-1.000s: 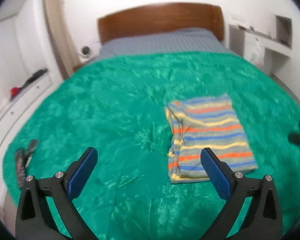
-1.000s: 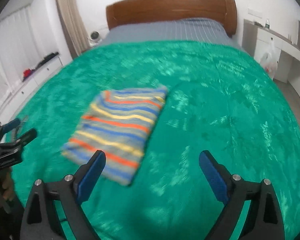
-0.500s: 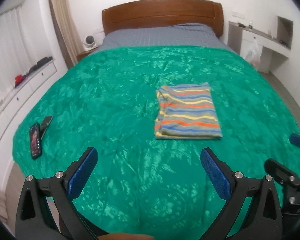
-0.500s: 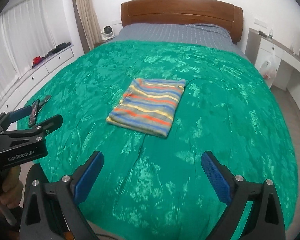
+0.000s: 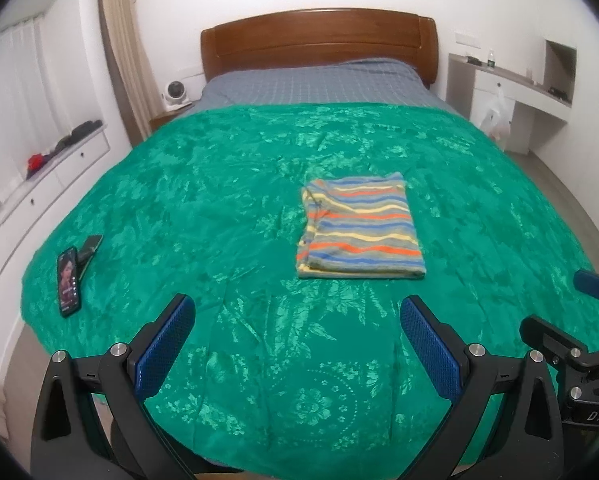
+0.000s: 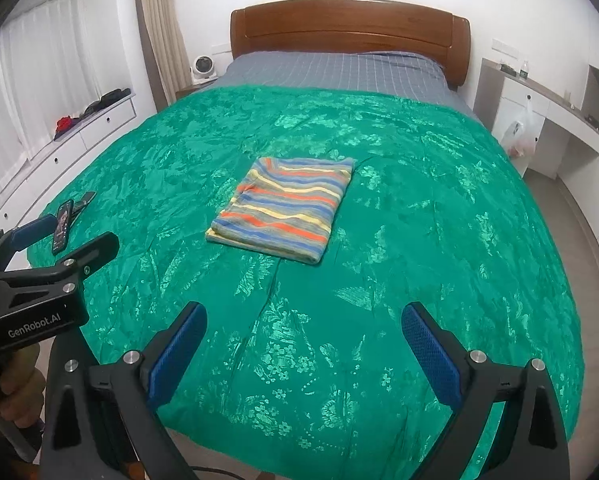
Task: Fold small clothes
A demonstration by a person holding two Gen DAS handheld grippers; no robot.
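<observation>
A: What do we lose sight of? Our left gripper [image 5: 297, 346] and right gripper [image 6: 303, 354] both cut off at the lower frame edge, and the hand under the left one shows only as knuckles in the right wrist view.

B: The dark smartphone [image 5: 68, 281] near the bed's left edge has a lit screen, but we cannot make out what it shows. A second dark item just behind it is too small to name.

A: Room to move?

B: Plenty. The folded striped knit garment [image 5: 360, 227] lies flat mid-bed on the green patterned bedspread [image 5: 219, 200], well apart from every edge and from us.

A: Our fingers?

B: Spread wide on both, holding nothing, above the foot of the bed.

A: Any writing?

B: "GenRobot.AI" on the left gripper's body, seen from the right wrist.
</observation>
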